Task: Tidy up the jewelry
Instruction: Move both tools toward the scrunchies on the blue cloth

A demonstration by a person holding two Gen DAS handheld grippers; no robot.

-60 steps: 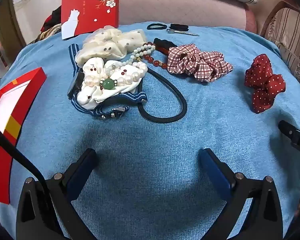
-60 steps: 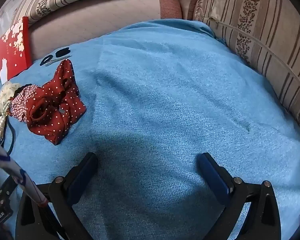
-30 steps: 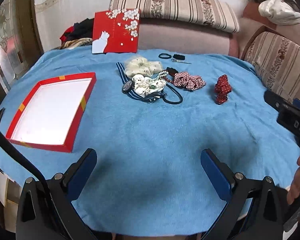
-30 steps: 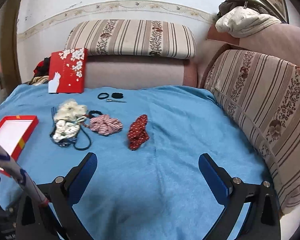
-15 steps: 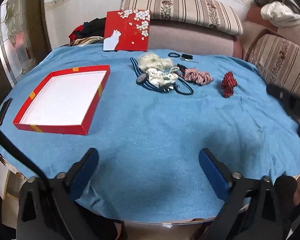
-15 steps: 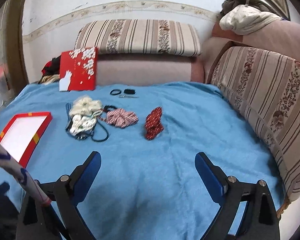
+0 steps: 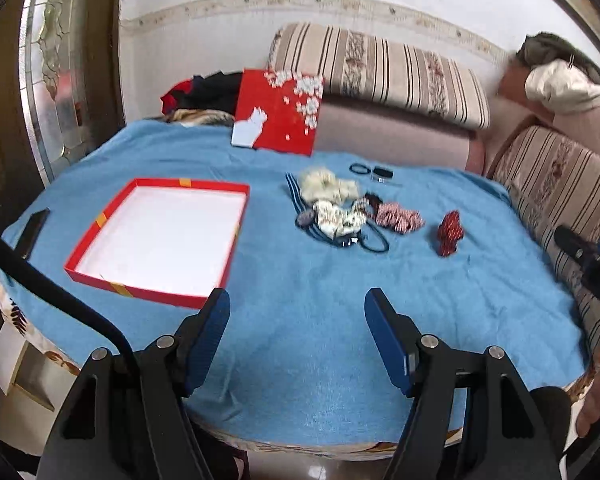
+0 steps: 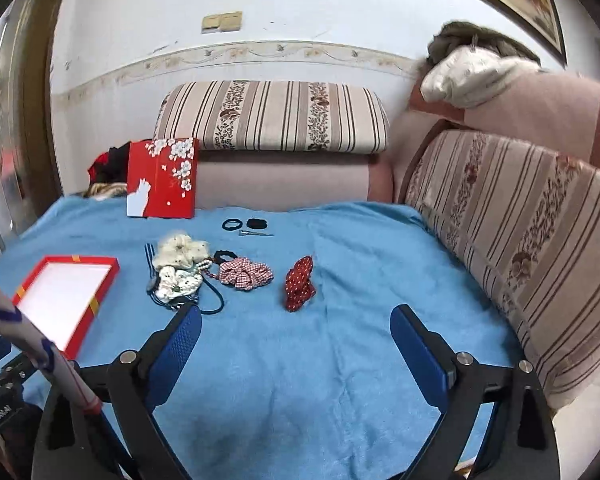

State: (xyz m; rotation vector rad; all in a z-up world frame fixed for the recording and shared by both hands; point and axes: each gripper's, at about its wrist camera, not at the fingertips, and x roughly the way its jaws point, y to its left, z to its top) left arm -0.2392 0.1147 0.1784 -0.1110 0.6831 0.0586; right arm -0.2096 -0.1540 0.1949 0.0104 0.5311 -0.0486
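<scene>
Nothing is sorted yet, judging by the layout: the shallow red cardboard box with a white inside [image 7: 160,236] lies empty on the left of the blue terry-cloth cover [image 7: 300,320], and every accessory is on the cloth, outside the box. The pile of cream fabric scrunchies, pale beads and a navy striped strap [image 7: 332,208] sits mid-table, tangled with a thin black cord loop [image 7: 374,242]. Just right of it lies the red-and-white checked scrunchie [image 7: 400,218], and further right, apart, the dark red white-dotted scrunchie [image 7: 450,232], soft and crumpled. Small black hair ties [image 8: 246,224] and a slim metal clip [image 8: 256,233] lie near the far edge, by the upright red lid with white blossoms [image 7: 278,112].

The left gripper [image 7: 298,320] has just been closing partway, jaws parted with nothing between them. The right gripper [image 8: 296,340] stands wide and empty. Both hang over bare cloth, well short of the accessories.
</scene>
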